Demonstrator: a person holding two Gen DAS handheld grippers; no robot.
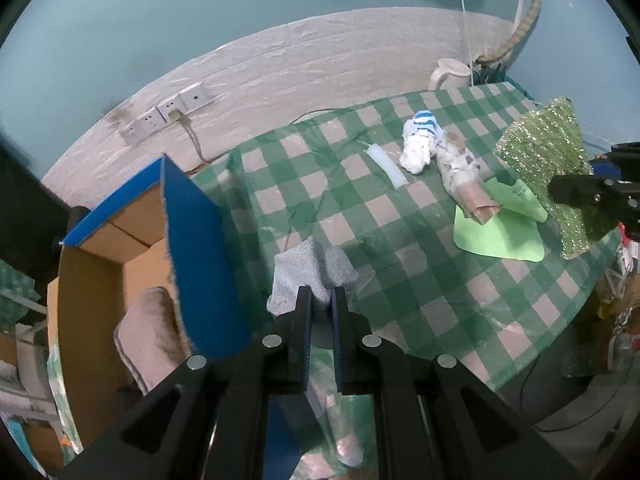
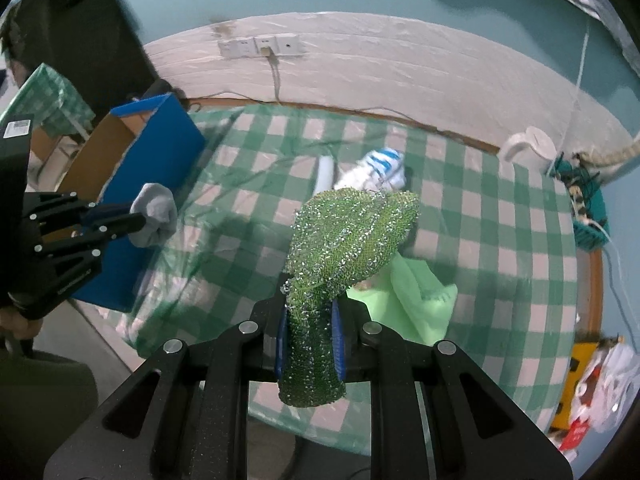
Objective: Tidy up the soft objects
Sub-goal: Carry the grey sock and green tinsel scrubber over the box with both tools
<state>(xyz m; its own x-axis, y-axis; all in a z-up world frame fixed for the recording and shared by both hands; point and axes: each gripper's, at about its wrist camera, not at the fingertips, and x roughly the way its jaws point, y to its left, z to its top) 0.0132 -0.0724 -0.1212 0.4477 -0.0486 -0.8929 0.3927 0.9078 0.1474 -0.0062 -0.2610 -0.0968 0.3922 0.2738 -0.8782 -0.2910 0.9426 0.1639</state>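
My left gripper point(image 1: 321, 296) is shut on a grey sock point(image 1: 312, 272), lifted above the checked table beside the blue cardboard box point(image 1: 200, 248). The right wrist view shows that same gripper point(image 2: 138, 218) and grey sock point(image 2: 156, 216) next to the box point(image 2: 160, 152). My right gripper point(image 2: 310, 312) is shut on a glittery green cloth point(image 2: 348, 236), which hangs up over the table; the left wrist view catches it at the right, the cloth point(image 1: 548, 148) in the gripper point(image 1: 576, 192). On the table lie a white and blue striped sock point(image 1: 420, 136), a patterned beige sock point(image 1: 460, 172) and a light green cloth point(image 1: 500, 232).
A pinkish towel point(image 1: 148, 332) lies inside the box. A white plastic strip point(image 1: 386, 164) lies on the checked tablecloth point(image 1: 360, 208). A white kettle point(image 1: 448, 74) stands at the far corner, wall sockets point(image 1: 168, 114) behind. Clutter sits off the table's right edge point(image 2: 596, 372).
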